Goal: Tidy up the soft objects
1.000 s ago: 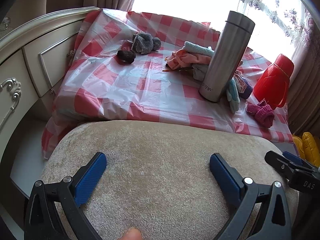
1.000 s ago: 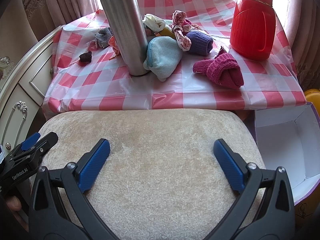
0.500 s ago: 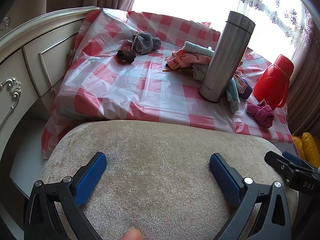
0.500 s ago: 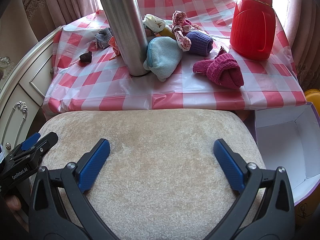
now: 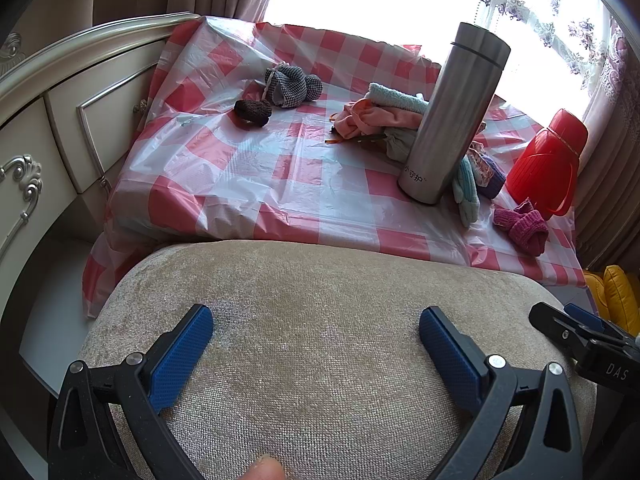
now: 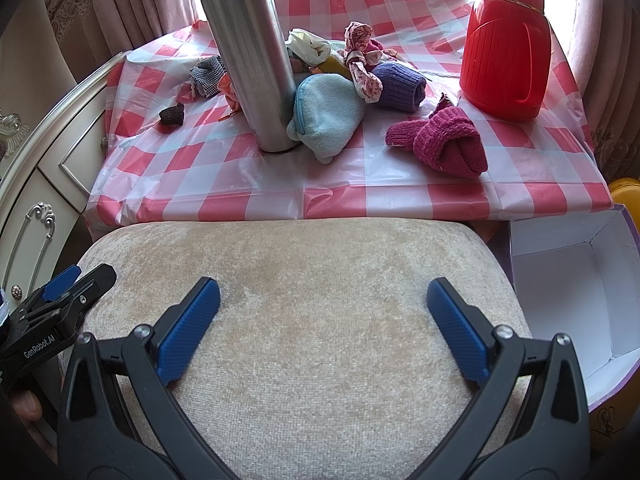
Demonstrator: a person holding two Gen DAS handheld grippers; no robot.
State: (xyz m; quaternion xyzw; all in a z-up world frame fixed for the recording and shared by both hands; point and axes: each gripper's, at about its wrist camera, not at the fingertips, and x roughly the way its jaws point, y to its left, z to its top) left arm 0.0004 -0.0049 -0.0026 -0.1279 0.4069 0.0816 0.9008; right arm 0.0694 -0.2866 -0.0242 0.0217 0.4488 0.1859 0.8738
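Observation:
Several soft items lie on a red-checked tablecloth (image 6: 224,184): a magenta knit sock roll (image 6: 444,142), a light blue fleece pouch (image 6: 326,116), a purple sock roll (image 6: 400,86), a floral cloth (image 6: 360,62), a checked grey cloth (image 5: 292,84), a dark brown knit piece (image 5: 253,111) and pink fabric (image 5: 368,118). My left gripper (image 5: 316,316) and right gripper (image 6: 323,286) both stand open with nothing between their fingers. They hover over a beige cushioned stool (image 6: 304,320), well short of the table.
A tall steel flask (image 6: 252,52) stands among the soft items. A red plastic jug (image 6: 506,40) sits at the table's right. An open white-lined box (image 6: 572,292) is on the floor right of the stool. A cream dresser (image 5: 48,132) flanks the left.

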